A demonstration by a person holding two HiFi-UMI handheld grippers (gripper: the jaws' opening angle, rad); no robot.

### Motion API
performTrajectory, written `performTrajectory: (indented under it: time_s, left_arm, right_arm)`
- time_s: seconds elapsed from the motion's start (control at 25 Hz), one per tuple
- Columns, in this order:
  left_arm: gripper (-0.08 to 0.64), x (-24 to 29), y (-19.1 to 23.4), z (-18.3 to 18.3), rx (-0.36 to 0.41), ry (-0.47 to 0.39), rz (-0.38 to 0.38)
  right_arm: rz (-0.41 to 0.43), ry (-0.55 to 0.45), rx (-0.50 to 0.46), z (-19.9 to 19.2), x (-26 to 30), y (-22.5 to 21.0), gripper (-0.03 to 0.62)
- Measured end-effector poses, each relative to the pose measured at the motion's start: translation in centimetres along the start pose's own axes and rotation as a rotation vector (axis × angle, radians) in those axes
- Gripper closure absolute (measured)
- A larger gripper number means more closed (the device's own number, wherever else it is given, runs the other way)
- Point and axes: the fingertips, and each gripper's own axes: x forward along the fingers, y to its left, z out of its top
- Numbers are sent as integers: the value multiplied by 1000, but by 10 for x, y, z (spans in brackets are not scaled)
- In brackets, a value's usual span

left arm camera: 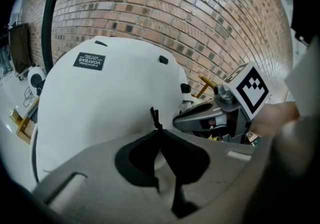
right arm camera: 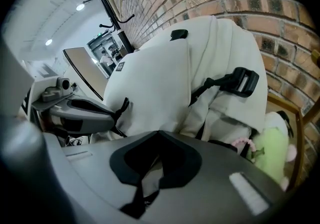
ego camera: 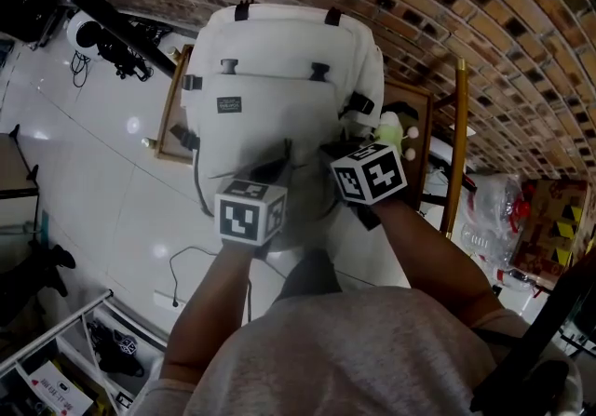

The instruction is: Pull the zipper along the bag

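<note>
**Pull tab pinched, bag braced: the draw comes next**

The white backpack (ego camera: 270,79) stands upright on a wooden chair (ego camera: 458,154) against the brick wall (ego camera: 466,23). In the head view it fills the picture from the centre up to 12 o'clock. Both of your tools meet at its lower front. The right gripper (right arm camera: 159,135) sits at 3 o'clock of the left gripper (left arm camera: 159,130), close beside it.

Judging by that, you are at the grip stage, and the zipper run itself looks not yet begun.

Your left jaws are clenched tip to tip. The black zipper pull (left arm camera: 154,117) sticks out of them toward 12 o'clock in the left gripper view, so that tool has the tab.

Your right jaws are closed too. Pale cloth and a dark strip show between the pads, which reads as a pinch on the backpack itself, though I would not swear to exactly which fold.

For the next move, draw the left tool steadily along the zip line while the right holds the cloth taut against the pull. No view shows the zip line clearly, so follow the seam rather than a straight path. A green plush toy (ego camera: 391,130) hangs at 1 o'clock of the right gripper, so mind it.
</note>
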Motion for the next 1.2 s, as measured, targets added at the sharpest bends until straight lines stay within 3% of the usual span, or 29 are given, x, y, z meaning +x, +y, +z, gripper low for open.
performTrajectory:
  time_s: [1.2]
  left_arm:
    - [540, -60, 74, -23, -137, -62, 158]
  right_arm:
    - [-10, 16, -10, -3, 3, -3, 592]
